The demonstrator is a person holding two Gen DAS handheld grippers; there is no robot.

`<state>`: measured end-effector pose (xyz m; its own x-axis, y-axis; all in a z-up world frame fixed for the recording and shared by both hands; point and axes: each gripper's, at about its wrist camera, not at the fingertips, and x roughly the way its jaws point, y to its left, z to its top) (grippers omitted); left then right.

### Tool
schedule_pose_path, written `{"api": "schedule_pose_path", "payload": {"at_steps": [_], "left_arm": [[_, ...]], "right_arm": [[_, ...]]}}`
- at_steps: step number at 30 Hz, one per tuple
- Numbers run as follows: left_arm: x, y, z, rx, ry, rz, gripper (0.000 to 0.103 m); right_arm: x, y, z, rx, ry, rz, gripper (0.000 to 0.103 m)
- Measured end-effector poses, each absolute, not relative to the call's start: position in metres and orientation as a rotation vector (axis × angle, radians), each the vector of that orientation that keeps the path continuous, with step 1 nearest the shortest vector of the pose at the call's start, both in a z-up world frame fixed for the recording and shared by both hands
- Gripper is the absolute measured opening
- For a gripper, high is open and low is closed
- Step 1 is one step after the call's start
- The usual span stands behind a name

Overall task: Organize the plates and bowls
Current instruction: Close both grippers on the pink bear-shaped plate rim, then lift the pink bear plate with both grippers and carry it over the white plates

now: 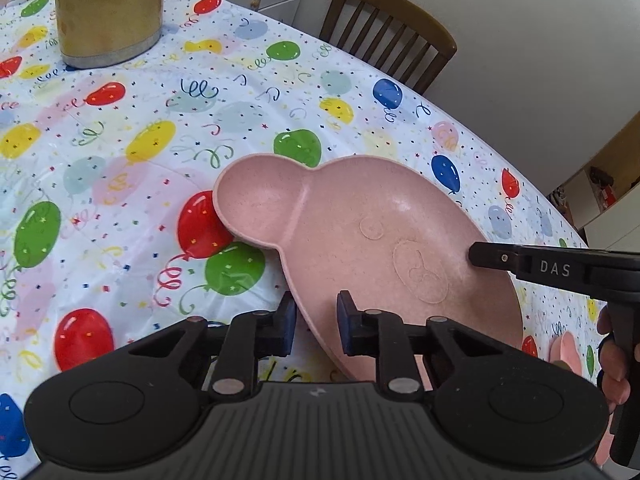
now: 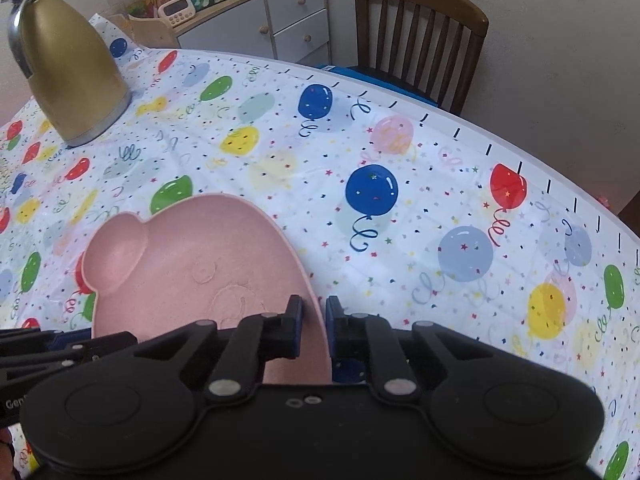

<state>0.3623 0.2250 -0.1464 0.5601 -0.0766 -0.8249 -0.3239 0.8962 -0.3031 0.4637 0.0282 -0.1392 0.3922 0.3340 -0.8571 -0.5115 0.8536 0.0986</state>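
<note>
Both sets of tongs are clamped on the same pink bear plate, so the lift should be done evenly, with both sides raised together so the plate isn't twisted or popped out of one grip.

Bottom centre of the left wrist view: the left tongs are narrowed down onto the plate's near rim, one pad inside the dish and one outside. In the right wrist view, low centre, the right tongs are closed tight on the plate's right-hand edge, rim pinched between the pads.

The plate is seen tilted, sitting mid-frame over the balloon-print table, the ear compartment pointing away. Whether the far ear is touching the cloth can't be told. Further back, upper left, a gold thermos jug is left standing well apart.
</note>
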Motion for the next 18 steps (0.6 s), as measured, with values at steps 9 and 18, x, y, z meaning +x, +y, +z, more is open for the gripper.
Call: {"api": "schedule_pose_path", "payload": {"at_steps": [9, 18], "left_arm": [[0.326, 0.222, -0.118, -0.419, 0.951, 0.124, 0.021], [0.279, 0.202, -0.081, -0.399, 0.901, 0.089, 0.021]], "right_arm": [[0.422, 0.019, -0.112, -0.172, 1.003, 0.561, 0.007], [0.363, -0.012, -0.074, -0.122, 0.954, 0.56, 0.005]]}}
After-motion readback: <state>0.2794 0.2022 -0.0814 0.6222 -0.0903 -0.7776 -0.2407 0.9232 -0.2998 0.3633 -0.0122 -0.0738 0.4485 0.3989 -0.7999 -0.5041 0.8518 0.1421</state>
